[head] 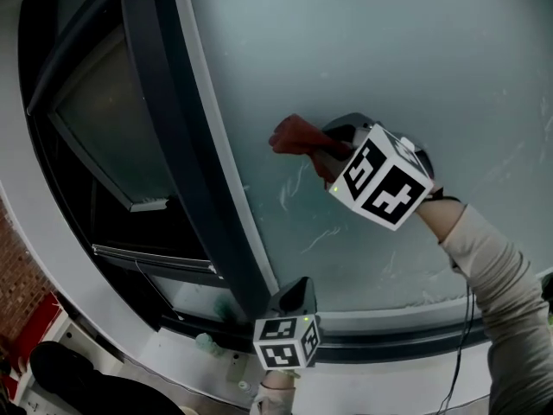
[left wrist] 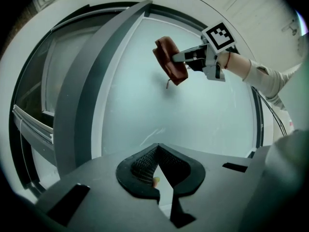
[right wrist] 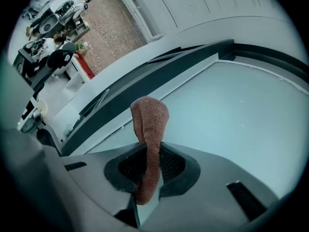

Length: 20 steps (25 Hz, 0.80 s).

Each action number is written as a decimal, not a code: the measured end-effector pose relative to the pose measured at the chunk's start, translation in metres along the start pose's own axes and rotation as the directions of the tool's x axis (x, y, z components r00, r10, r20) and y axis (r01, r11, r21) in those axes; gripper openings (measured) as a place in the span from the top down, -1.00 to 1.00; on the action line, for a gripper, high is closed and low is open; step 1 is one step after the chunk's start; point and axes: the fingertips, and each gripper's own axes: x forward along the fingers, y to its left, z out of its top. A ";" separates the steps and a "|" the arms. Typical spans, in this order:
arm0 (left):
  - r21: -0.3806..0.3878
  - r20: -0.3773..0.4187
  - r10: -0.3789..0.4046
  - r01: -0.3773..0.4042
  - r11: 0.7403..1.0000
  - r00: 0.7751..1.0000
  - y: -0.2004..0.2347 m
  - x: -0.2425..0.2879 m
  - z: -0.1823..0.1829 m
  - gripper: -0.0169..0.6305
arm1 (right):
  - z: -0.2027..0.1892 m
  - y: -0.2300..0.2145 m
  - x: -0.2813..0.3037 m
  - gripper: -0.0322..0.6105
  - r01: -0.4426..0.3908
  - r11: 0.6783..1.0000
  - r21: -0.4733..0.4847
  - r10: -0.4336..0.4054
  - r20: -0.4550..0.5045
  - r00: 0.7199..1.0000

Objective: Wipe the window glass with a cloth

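A reddish-brown cloth (head: 294,135) is pinched in my right gripper (head: 333,150), which is shut on it. The cloth's folded end (right wrist: 150,117) sticks out past the jaws toward the frosted pale window glass (head: 389,50). From the left gripper view, the cloth (left wrist: 170,59) sits against the upper middle of the glass (left wrist: 193,120), held by the right gripper (left wrist: 179,57). My left gripper (head: 298,296) hangs low by the bottom frame, its jaws (left wrist: 155,150) closed tip to tip and holding nothing.
Pale streaks (head: 298,188) mark the glass below the cloth. A dark frame post (head: 186,145) borders the pane on the left, with an opened window sash (head: 112,137) beyond it. A white and dark bottom rail (head: 389,322) runs below. A cable (head: 462,344) hangs from my right arm.
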 end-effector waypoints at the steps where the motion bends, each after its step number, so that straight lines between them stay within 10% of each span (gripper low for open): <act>1: -0.001 -0.001 -0.005 0.005 1.000 1.000 -0.003 0.001 0.000 0.93 | -0.005 0.007 -0.004 0.75 -0.010 1.000 0.007 0.010 -0.003 1.000; 20: -0.016 -0.039 -0.048 0.048 0.999 0.998 -0.039 0.008 -0.016 0.94 | -0.140 0.173 -0.029 0.75 -0.213 0.971 0.109 0.230 -0.180 0.957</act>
